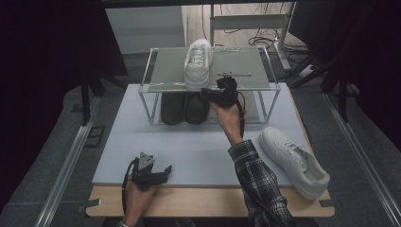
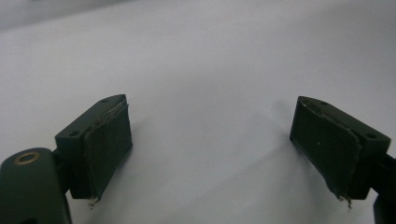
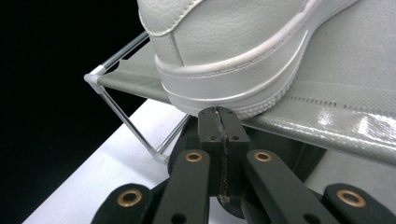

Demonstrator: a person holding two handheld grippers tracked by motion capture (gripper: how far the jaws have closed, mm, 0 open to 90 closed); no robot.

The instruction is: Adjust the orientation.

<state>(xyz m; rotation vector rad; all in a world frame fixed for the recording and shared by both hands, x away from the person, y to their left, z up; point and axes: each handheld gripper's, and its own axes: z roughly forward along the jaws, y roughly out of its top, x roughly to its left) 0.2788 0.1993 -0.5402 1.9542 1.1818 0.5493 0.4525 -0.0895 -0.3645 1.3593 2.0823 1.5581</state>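
Note:
A white sneaker (image 1: 197, 64) stands on the top shelf of a metal shoe rack (image 1: 253, 75), its heel toward me. My right gripper (image 1: 211, 91) is shut and empty, its tips right at the sneaker's heel (image 3: 219, 70) at the shelf's front edge; in the right gripper view the closed jaws sit just under the sole. A second white sneaker (image 1: 293, 161) lies on the table at the right. My left gripper (image 1: 163, 172) rests open near the table's front edge, its pads (image 2: 105, 144) wide apart over bare white surface.
A pair of dark shoes (image 1: 184, 108) sits on the rack's lower level. The white table top (image 1: 189, 146) has a wooden front edge. Metal rails run along both sides of the table; cables and a stand lie behind the rack.

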